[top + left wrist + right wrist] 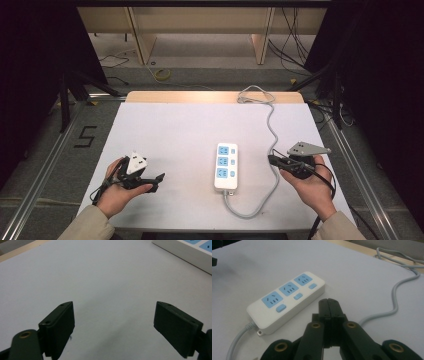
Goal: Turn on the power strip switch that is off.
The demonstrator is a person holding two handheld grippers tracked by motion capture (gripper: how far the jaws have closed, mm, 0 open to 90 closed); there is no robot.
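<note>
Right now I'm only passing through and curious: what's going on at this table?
A person sits at a white table with a tool in each hand. The left tool rests near the table's front left, jaws open with nothing between them. The right tool is shut on nothing, aimed at a white power strip with three blue sockets, lying between the hands. Its grey cable snakes off the far edge. Neither tool touches the strip.

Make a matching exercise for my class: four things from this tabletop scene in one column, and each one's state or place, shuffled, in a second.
1. white three-socket power strip
2. left gripper
3. right gripper
4. grey power cable

A. jaws pressed together, empty
B. snakes away to the table's far edge
C. lies flat mid-table, nothing plugged in
D. jaws wide apart over bare table

Pairs: 1-C, 2-D, 3-A, 4-B
</note>
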